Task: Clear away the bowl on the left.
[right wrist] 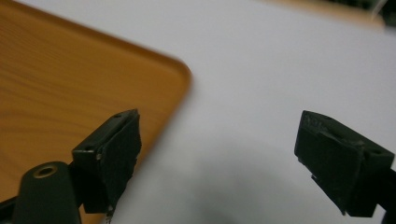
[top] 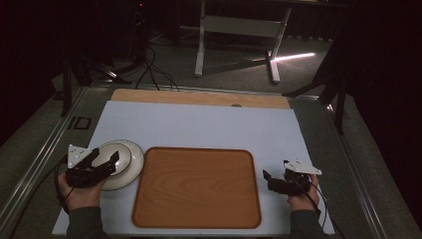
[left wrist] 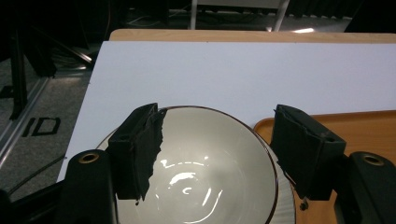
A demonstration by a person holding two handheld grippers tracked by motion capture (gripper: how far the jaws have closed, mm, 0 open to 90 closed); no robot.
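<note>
Near the table's left edge, the left gripper (top: 103, 164) hovers over a white bowl (top: 122, 162) standing on a plate (top: 135, 169), jaws apart and empty. If they close on the glossy rim, it may slip or tip. The left gripper view shows the bowl's brown rim. The right gripper (top: 271, 180) rests spread beside the wooden tray (top: 196, 186).

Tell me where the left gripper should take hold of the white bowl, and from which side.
Probably the near rim. The bowl sits upright and open on a plate, too wide to span, with thin, flaring walls. The open left gripper already hangs just above it from the person's side, so lower one of the fingers inside the rim and the other outside, then pinch the wall.
</note>
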